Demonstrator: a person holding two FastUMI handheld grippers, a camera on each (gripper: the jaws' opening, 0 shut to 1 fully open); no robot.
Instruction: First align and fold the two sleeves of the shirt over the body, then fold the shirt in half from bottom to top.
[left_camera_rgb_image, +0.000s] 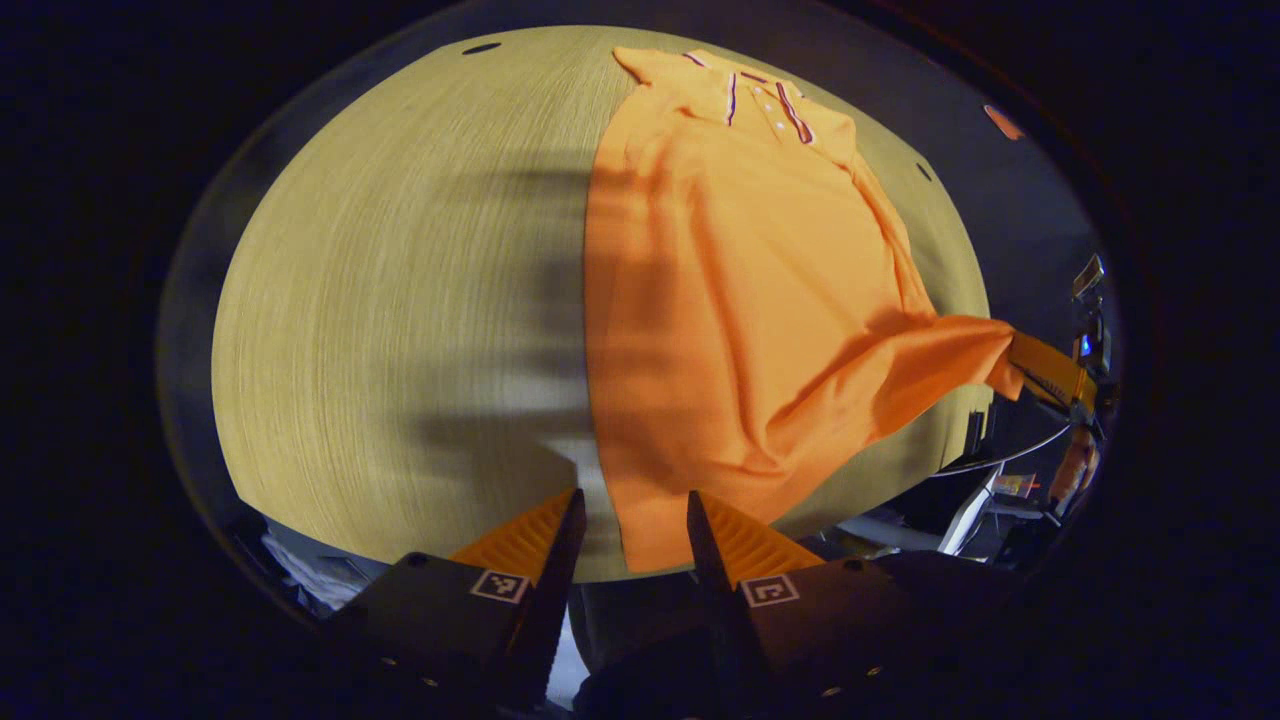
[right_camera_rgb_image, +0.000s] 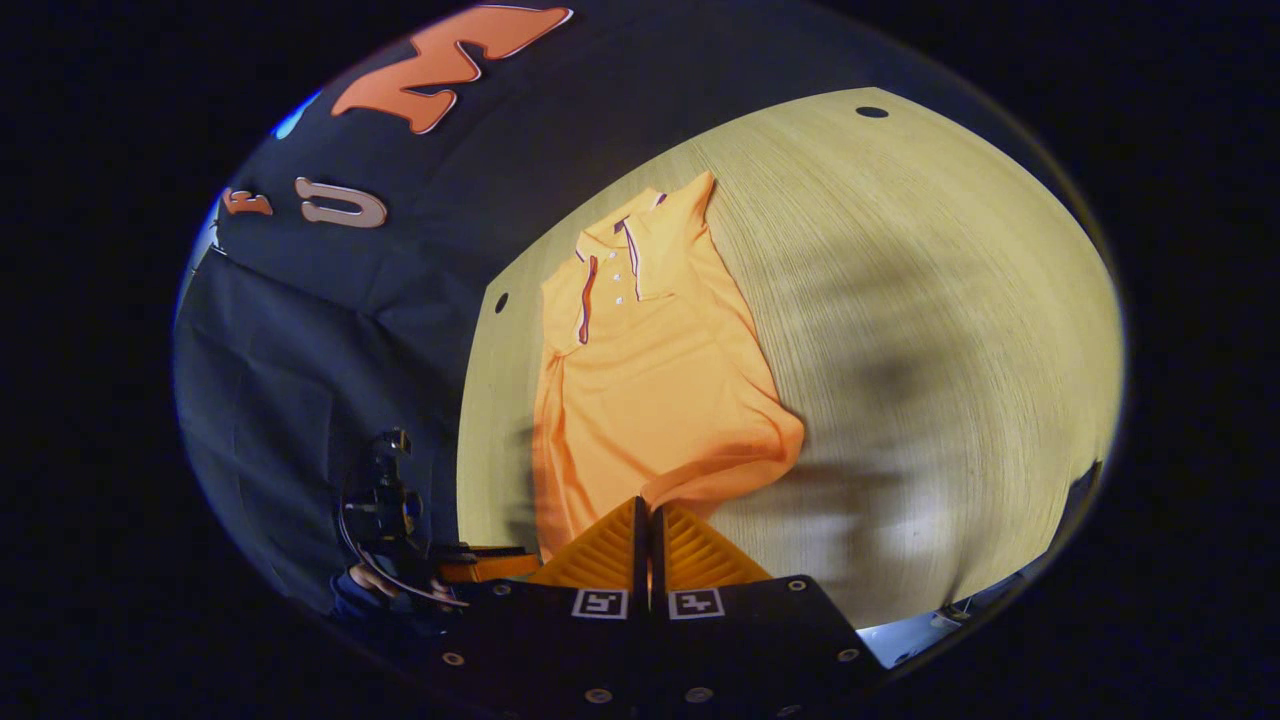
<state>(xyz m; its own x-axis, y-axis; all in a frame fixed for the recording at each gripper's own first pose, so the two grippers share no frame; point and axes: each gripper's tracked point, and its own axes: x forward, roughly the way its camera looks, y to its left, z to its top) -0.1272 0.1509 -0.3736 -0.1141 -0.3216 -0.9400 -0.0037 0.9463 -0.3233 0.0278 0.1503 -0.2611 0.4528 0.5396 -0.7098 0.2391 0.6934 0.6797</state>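
An orange polo shirt (left_camera_rgb_image: 720, 300) lies face up on the wooden table (left_camera_rgb_image: 400, 300), its striped collar (left_camera_rgb_image: 760, 100) at the far end and its sleeves folded in. My left gripper (left_camera_rgb_image: 632, 510) is open, and the shirt's near hem corner lies between its fingers at the table edge. My right gripper (right_camera_rgb_image: 647, 515) is shut on the other hem corner of the shirt (right_camera_rgb_image: 640, 390) and holds it lifted off the table, so the cloth is pulled into creases. The left gripper view has the right gripper (left_camera_rgb_image: 1045, 372) at the far right. The right gripper view has the left gripper (right_camera_rgb_image: 490, 565) low on the left.
The table (right_camera_rgb_image: 900, 300) runs wide and bare beside the shirt, with small dark holes (right_camera_rgb_image: 872, 112) near its far rim. The black cloth wall (right_camera_rgb_image: 330, 330) stands behind it. Clutter (left_camera_rgb_image: 1000, 490) lies beyond the table's near edge.
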